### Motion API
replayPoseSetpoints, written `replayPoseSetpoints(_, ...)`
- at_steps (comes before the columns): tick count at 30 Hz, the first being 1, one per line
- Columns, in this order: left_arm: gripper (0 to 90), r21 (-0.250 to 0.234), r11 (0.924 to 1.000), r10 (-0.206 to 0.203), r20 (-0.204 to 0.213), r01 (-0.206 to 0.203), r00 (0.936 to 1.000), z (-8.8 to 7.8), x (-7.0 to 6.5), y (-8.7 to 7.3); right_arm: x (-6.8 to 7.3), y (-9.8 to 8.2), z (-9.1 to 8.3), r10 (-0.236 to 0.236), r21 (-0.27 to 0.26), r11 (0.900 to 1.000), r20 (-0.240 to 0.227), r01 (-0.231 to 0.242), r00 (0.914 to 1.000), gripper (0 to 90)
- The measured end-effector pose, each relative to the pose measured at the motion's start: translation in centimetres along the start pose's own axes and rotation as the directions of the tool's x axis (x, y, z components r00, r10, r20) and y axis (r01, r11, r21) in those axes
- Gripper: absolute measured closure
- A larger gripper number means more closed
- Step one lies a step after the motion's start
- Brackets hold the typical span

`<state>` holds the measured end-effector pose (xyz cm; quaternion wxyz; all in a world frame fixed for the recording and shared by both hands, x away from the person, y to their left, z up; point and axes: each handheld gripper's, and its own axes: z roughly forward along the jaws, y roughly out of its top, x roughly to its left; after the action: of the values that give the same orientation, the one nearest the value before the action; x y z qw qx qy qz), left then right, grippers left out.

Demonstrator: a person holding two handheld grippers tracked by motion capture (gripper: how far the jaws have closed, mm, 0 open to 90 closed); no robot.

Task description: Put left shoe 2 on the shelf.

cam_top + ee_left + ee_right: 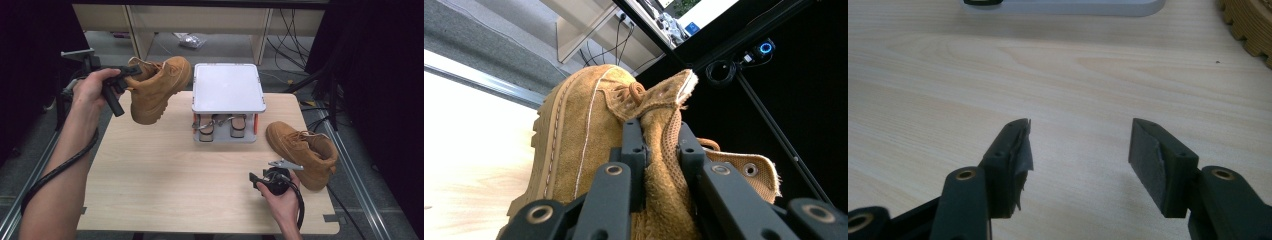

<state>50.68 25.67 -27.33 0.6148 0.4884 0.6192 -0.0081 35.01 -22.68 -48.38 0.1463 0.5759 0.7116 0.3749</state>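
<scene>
From the high view, we are holding the left tool [129, 75] up at the far left of the table [165, 170], and it is carrying a tan suede boot [159, 87] clear of the surface, toe pointing right toward the small two-tier shoe rack [228, 89]. We judge the lift is meant to bring the boot over to that rack's white top. A pair of sandals [222, 126] is sitting on the lower tier. The second tan boot [301, 150] is lying on the right side of the table, and the right tool [256, 181] is resting just near-left of it, apart from it, probably waiting its turn.

In the left gripper view, the left tool's jaws are clamping the boot's collar [664, 165], one jaw outside and one against the mesh lining, a thin edge that suits a narrow pinch.

In the right gripper view, the right tool [1079, 150] is standing wide open over bare wood with nothing between its jaws; the second boot's ridged sole [1248, 25] is showing at the far right.
</scene>
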Motion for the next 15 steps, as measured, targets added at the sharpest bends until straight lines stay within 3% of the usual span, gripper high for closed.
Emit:
replayPoseSetpoints(11,79.5,0.022,0.9997,-0.007,0.021,0.007,0.9998,2.3,-1.1,0.3,0.0,-0.1,0.0,0.013,0.001,1.0,-0.015,-0.013,0.9998,42.4)
replayPoseSetpoints(12,79.5,0.023,0.9997,-0.007,0.018,0.007,0.9998,2.5,-1.2,0.3,-0.3,-0.1,0.1,-0.02,-0.009,1.0,-0.015,0.02,0.9997,42.4)
replayPoseSetpoints(13,79.5,0.029,0.9996,-0.006,0.016,0.005,0.9999,2.7,-1.3,0.3,-0.3,-0.1,0.2,-0.023,-0.009,1.0,-0.015,0.023,0.9996,42.4)
replayPoseSetpoints(15,79.5,0.032,0.9994,-0.009,0.025,0.008,0.9996,3.2,-1.4,0.2,-0.1,-0.1,0.0,-0.004,0.005,1.0,-0.013,0.004,0.9999,42.4)
